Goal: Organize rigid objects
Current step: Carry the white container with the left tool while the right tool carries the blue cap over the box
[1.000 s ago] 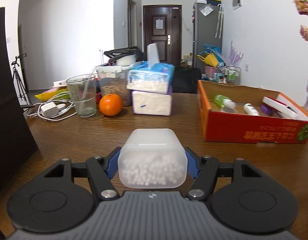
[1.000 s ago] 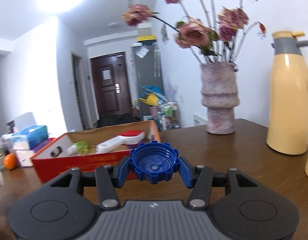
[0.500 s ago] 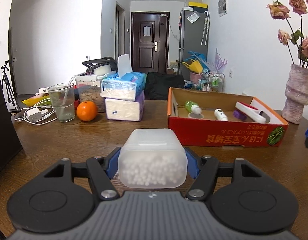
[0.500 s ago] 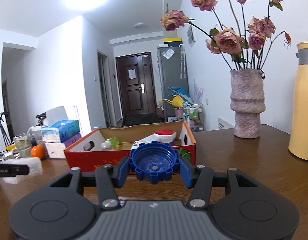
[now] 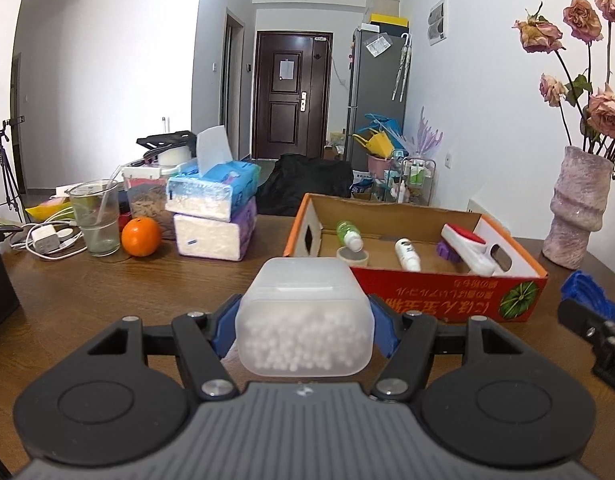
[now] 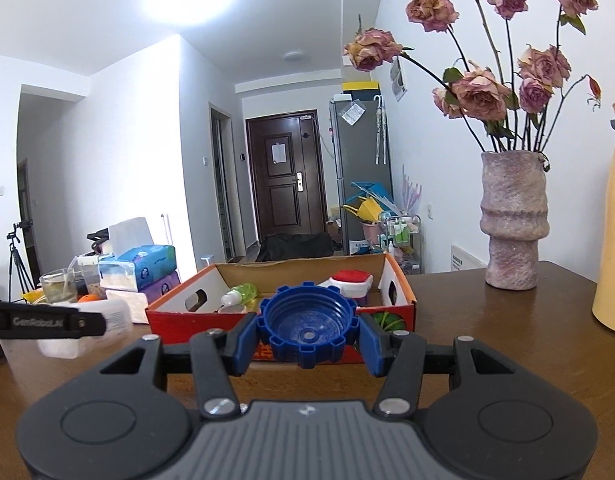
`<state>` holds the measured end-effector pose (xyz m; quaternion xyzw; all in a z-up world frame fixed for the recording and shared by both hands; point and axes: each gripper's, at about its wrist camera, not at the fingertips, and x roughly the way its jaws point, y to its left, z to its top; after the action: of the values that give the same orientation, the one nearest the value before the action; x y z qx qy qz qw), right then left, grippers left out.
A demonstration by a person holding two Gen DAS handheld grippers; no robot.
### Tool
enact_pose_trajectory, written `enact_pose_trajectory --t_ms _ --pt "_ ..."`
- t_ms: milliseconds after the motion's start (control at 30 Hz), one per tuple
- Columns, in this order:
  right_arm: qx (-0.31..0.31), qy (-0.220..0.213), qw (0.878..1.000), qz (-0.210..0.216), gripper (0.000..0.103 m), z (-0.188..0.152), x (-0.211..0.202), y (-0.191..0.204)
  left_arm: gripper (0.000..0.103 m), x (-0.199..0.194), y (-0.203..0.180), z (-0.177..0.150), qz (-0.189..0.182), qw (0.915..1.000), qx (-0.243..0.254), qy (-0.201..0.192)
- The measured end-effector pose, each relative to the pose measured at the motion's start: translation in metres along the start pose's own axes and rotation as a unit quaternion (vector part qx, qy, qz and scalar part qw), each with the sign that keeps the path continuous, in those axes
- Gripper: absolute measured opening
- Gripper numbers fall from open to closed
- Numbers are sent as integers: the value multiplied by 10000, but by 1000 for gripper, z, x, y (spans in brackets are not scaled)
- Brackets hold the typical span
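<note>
My left gripper (image 5: 303, 330) is shut on a frosted plastic box of cotton swabs (image 5: 303, 320), held above the wooden table just in front of the red cardboard box (image 5: 447, 300). My right gripper (image 6: 307, 334) is shut on a blue notched bottle cap (image 6: 307, 328), also facing that red cardboard box (image 6: 211, 310) from its short end. Inside the box lie a green bottle (image 5: 349, 236), a white bottle (image 5: 407, 254), a roll of tape (image 5: 352, 257), a purple item and a red-and-white brush (image 5: 469, 250). The right gripper shows at the right edge of the left wrist view, and the left gripper with its swab box (image 6: 83, 330) at the left of the right wrist view.
Stacked tissue packs (image 5: 213, 210), an orange (image 5: 140, 237), a glass with a straw (image 5: 95, 218) and a charger with cables (image 5: 47, 238) sit at the table's left. A pink vase of dried roses (image 6: 513, 220) and a yellow thermos (image 6: 613, 220) stand at the right.
Both views have swung so the red box sits more in front of each gripper. The left gripper has risen a little and moved toward the box. Both grips are unchanged.
</note>
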<state>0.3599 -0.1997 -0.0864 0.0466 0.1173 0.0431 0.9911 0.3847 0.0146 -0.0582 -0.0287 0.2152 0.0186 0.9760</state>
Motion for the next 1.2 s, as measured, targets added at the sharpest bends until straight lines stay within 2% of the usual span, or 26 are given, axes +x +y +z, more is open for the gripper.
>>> enact_pose_trajectory --t_ms 567,1200 --pt "53 -114 9999 20 52 19 51 7 67 37 -13 42 9 9991 -343 -250" --pt "132 -139 9998 45 52 45 136 8 67 115 -13 78 92 9990 -346 -254"
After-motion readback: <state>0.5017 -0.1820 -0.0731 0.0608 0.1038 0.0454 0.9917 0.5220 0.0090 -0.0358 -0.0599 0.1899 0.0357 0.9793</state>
